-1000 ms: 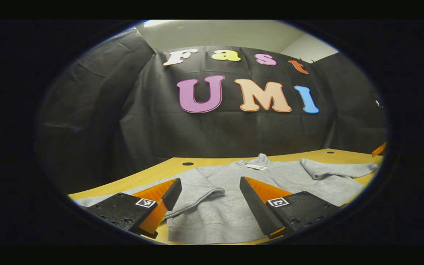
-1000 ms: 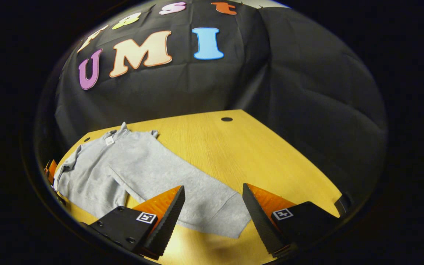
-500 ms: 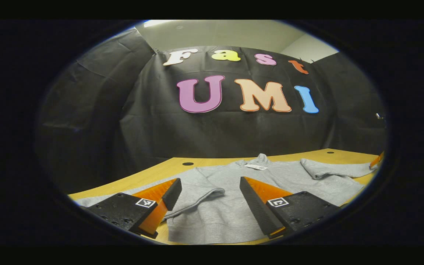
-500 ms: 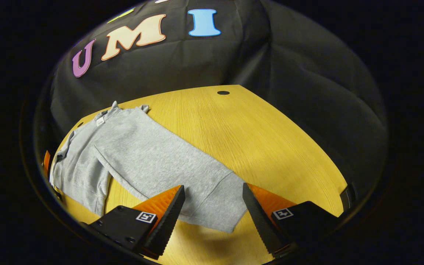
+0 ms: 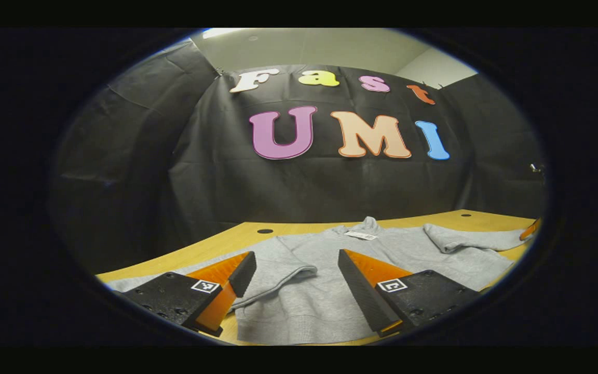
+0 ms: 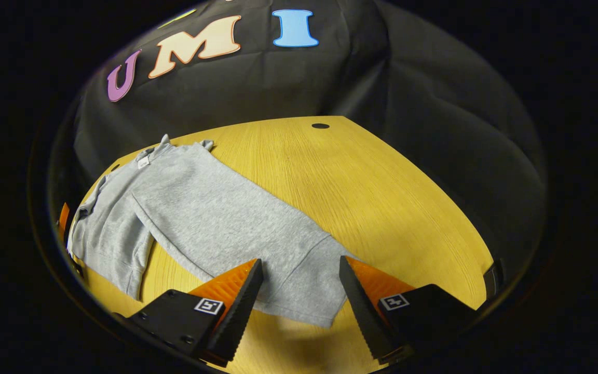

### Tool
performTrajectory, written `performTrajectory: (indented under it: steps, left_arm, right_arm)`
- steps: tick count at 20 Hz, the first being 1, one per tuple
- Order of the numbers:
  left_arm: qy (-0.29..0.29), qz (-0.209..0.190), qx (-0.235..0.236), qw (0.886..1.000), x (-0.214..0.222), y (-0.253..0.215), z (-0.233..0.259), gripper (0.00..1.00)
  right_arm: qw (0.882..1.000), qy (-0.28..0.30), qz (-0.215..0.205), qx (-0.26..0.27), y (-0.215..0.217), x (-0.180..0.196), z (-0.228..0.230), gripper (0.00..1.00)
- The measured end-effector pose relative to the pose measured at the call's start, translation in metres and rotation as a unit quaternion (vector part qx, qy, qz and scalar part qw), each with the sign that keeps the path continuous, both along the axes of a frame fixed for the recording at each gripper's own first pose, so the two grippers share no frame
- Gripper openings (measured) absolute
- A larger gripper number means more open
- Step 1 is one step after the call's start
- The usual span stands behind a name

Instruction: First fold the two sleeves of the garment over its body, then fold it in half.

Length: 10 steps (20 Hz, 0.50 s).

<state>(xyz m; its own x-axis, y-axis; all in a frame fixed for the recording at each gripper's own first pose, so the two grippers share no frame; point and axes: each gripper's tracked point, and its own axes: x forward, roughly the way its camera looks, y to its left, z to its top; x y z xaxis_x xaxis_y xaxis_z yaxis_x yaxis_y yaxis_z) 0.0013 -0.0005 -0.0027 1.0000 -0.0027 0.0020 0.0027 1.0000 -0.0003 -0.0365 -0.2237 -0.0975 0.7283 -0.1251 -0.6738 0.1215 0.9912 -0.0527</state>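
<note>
Wood-grain counter [image 6: 361,192] took up the middle of the right gripper view, with a dark round hole [image 6: 320,125] in it toward 12 o'clock near the far edge. Grey garment [image 6: 195,218] lay flat on the counter, running from 10 o'clock down toward 6 o'clock in that view; collar end with a small white tag [image 6: 143,162] at the far end. One long sleeve [image 6: 278,265] stretched out across the counter, its cuff end [image 6: 312,304] reaching between the fingers of the right claw [image 6: 301,304]. Right claw stood wide, both fingers apart, cuff lying on the counter between them, whether touched I could not tell. In the left gripper view the garment [image 5: 330,270] spread from 6 o'clock toward 3 o'clock, tag [image 5: 360,235] near centre, the far sleeve [image 5: 475,240] bunched toward 3 o'clock. The near sleeve [image 5: 278,262] lay rumpled at about 7 o'clock. Left claw [image 5: 296,280] wide too, low over the near hem [image 5: 299,327], holding nothing. A second hole [image 5: 264,230] in the counter [image 5: 226,241] sat at 9 o'clock of the collar.
</note>
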Motion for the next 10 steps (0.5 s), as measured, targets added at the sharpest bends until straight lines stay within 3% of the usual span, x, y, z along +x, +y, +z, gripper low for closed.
performTrajectory:
  steps: [1,2,4,7,9,10]
  left_arm:
    - [0.000,0.000,0.000,1.000,0.000,0.000,-0.001,0.94]
    - [0.000,0.000,0.000,1.000,-0.001,-0.001,0.001,0.94]
    - [0.000,0.000,0.000,1.000,-0.001,0.000,0.000,0.94]
    - [0.000,0.000,0.000,1.000,-0.001,0.000,-0.001,0.94]
    - [0.000,0.000,0.000,1.000,-0.001,0.000,-0.001,0.94]
    - [0.000,0.000,0.000,1.000,0.000,-0.001,-0.001,0.95]
  right_arm:
    - [1.000,0.000,0.005,0.001,0.003,-0.001,0.000,0.85]
    - [1.000,0.000,0.009,-0.001,0.006,-0.001,-0.001,0.70]
    - [1.000,0.004,0.018,0.005,0.016,-0.001,-0.001,0.58]
    - [0.999,0.014,0.032,0.008,0.024,-0.003,-0.002,0.25]
    - [0.999,0.019,0.036,0.018,0.027,-0.004,-0.002,0.20]
    - [0.999,0.019,0.035,0.024,0.028,-0.003,-0.002,0.13]
